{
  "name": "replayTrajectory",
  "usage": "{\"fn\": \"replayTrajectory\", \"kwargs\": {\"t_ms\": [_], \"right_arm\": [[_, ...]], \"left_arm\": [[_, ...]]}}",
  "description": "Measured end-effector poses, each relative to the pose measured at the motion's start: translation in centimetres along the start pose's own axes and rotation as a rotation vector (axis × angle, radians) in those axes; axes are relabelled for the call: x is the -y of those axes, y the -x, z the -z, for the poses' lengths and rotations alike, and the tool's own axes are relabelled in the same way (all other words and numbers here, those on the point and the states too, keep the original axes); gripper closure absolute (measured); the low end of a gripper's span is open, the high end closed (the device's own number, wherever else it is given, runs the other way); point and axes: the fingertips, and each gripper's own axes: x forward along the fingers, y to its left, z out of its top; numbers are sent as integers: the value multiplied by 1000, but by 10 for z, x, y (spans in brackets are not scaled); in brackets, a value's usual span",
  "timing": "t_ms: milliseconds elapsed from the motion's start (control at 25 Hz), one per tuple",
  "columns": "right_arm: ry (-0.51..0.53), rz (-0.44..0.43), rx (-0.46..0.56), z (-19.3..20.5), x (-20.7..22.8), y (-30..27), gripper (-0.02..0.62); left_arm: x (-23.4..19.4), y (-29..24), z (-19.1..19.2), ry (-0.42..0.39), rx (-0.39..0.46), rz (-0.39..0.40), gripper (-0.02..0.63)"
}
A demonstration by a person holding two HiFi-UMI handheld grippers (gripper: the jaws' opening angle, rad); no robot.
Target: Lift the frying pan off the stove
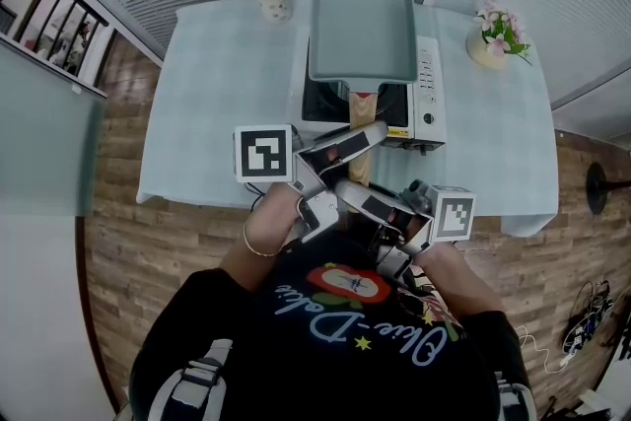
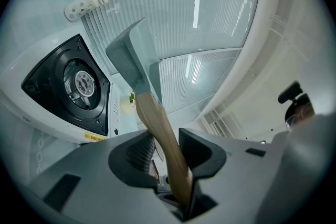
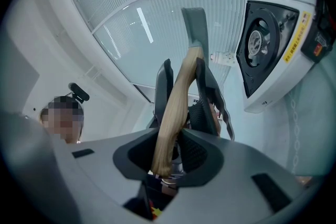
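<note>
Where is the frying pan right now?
Head view, top centre: the pan hangs above the stove, its handle clamped by the left hand-held gripper and right hand-held gripper.

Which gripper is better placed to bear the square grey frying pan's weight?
Probably left: the left gripper clamps the wooden handle nearer the square grey frying pan; the right gripper holds only its end.

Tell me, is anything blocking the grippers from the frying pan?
No, nothing. The left gripper and right gripper both have their jaws shut on the wooden handle of the frying pan, which is up off the stove.
</note>
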Motion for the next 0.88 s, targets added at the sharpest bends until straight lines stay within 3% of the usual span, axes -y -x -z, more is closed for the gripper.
{"fn": "replayTrajectory", "kwargs": {"t_ms": [880], "right_arm": [[-7, 2, 4, -2, 0, -2, 501]], "left_arm": [[0, 0, -2, 7, 2, -3, 477]]}}
